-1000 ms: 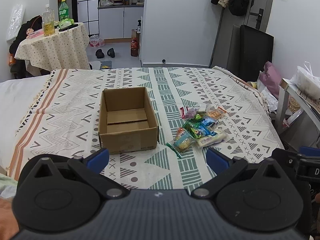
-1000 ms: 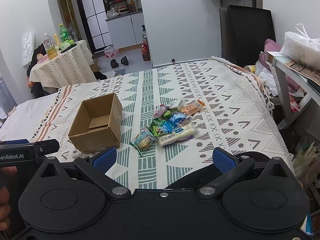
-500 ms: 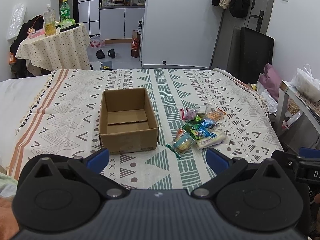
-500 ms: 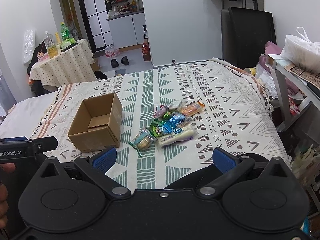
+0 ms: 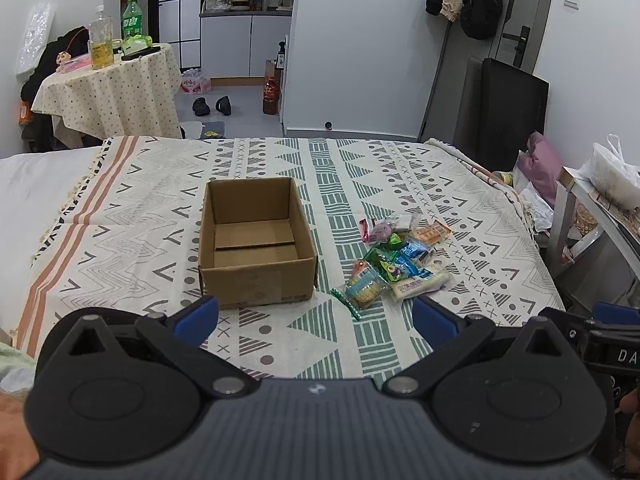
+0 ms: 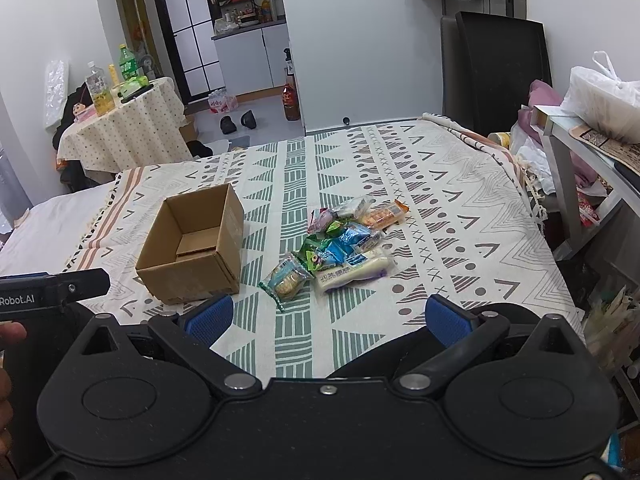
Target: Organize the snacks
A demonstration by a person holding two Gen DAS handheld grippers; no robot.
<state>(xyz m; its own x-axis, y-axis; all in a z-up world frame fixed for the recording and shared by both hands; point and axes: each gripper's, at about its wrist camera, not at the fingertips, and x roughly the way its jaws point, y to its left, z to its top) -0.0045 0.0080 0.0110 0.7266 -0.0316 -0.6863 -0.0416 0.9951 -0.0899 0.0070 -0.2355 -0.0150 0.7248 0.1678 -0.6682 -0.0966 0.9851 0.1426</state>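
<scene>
Both tools are spread and empty: left tool (image 5: 316, 318), right tool (image 6: 328, 318). The heap of bright plastic snack packets (image 6: 340, 246) lies on the patterned bedspread (image 6: 440, 200) directly ahead of the right tool, the nearer one, just right of the empty brown cardboard box (image 5: 256, 240).

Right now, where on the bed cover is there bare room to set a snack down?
Bare cloth lies between the cardboard box and the snack pile, left of the box toward the orange stripes, and beyond both toward the far edge. The pile itself is crowded, packets overlapping.
</scene>
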